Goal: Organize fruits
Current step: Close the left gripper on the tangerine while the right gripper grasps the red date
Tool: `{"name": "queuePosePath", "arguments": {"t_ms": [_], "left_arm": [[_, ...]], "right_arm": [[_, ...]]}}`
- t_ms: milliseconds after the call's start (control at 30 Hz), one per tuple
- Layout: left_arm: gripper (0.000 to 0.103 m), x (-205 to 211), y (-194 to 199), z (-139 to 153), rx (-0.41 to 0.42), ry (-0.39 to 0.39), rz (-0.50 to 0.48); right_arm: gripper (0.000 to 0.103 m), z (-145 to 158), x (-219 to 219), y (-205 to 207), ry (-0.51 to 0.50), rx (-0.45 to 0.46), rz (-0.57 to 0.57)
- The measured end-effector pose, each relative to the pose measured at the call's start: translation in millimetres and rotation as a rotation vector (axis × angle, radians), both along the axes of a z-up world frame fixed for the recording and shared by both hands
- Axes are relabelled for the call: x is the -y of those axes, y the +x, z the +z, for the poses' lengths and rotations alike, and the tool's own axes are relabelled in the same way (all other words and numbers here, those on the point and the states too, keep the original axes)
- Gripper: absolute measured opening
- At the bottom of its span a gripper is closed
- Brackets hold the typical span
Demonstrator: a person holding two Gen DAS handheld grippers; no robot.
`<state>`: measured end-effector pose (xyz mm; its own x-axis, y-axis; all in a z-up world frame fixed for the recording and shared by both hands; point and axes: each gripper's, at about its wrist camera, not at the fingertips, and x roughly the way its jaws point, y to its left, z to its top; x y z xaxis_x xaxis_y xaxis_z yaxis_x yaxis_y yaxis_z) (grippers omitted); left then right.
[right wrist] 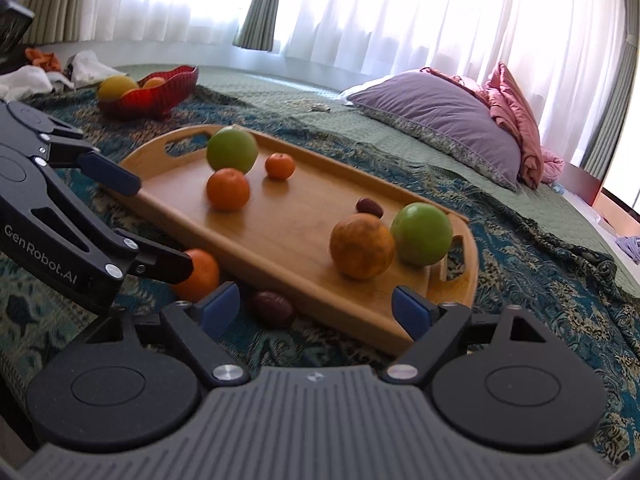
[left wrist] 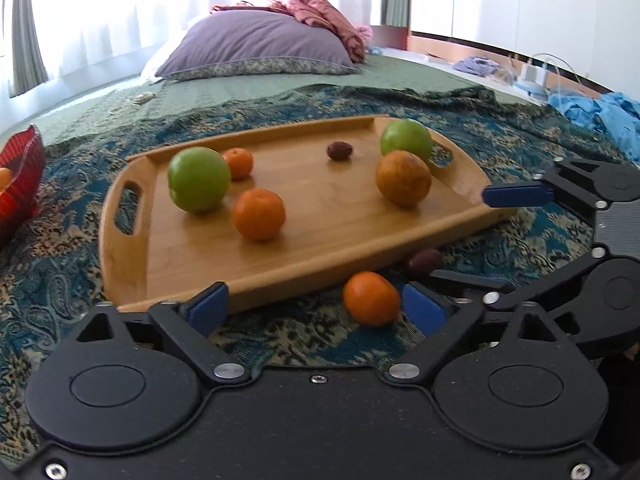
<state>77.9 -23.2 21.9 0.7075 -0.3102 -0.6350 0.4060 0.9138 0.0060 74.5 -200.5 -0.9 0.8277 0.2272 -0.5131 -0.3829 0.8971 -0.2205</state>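
A wooden tray (left wrist: 320, 236) (right wrist: 280, 236) lies on the patterned blanket. On it are two green apples (left wrist: 199, 179) (left wrist: 406, 137), two tangerines (left wrist: 259, 213) (left wrist: 238, 163), a dull orange (left wrist: 403, 177) (right wrist: 361, 246) and a dark date (left wrist: 339, 150). A loose tangerine (left wrist: 371, 298) (right wrist: 200, 274) and a dark date (left wrist: 425, 261) (right wrist: 273, 309) lie on the blanket by the tray's near edge. My left gripper (left wrist: 316, 306) is open, the loose tangerine just inside its right finger. My right gripper (right wrist: 318, 306) is open, low before the date and the tray edge.
A red bowl (right wrist: 160, 94) (left wrist: 20, 184) with fruit stands on the blanket left of the tray. A purple pillow (left wrist: 256, 50) and pink bedding (right wrist: 516, 120) lie beyond. Blue clothes (left wrist: 600, 112) lie at the right edge of the bed.
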Motion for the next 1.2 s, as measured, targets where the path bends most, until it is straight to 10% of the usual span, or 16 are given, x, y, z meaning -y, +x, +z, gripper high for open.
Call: {"name": "queuePosePath", "arguments": {"t_ms": [700,1200], "left_arm": [[0.034,7,11,-11,-0.128,-0.124,-0.075],[0.031,6,19,-15,-0.141,-0.173,-0.027]], "right_arm": [[0.068,-14,-6,2,0.077,-0.056,-0.006],[0.057,-20,-13,2,0.129,-0.056,-0.028]]}}
